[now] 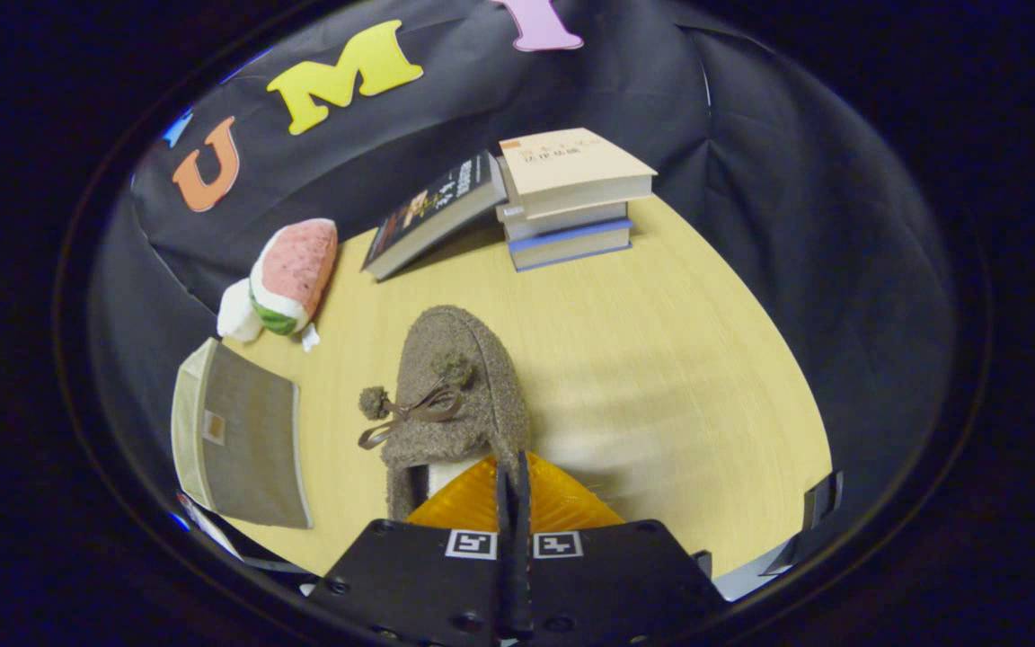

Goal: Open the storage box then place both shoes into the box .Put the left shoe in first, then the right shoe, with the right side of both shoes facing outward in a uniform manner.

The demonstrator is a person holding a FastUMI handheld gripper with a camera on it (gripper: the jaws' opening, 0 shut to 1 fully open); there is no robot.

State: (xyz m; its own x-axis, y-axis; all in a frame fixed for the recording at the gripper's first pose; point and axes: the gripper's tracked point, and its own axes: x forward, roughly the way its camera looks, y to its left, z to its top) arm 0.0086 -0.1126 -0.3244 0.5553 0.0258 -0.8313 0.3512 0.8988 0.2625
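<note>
Claw (pixel 514 481) fingers pressed nearly together, pinching the right side wall of the brown slipper (pixel 453 395) at its opening; toe points away from fingers, above the wooden table (pixel 661 359). Grey storage box (pixel 243 436) sits left of slipper. Plush toy (pixel 288 279) beyond box; stacked books (pixel 567 202) far side.

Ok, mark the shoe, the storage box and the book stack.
shoe (pixel 459 359): gripper view, fuzzy toe top.
storage box (pixel 248 449): gripper view, grey lid.
book stack (pixel 571 162): gripper view, top cover.
</note>
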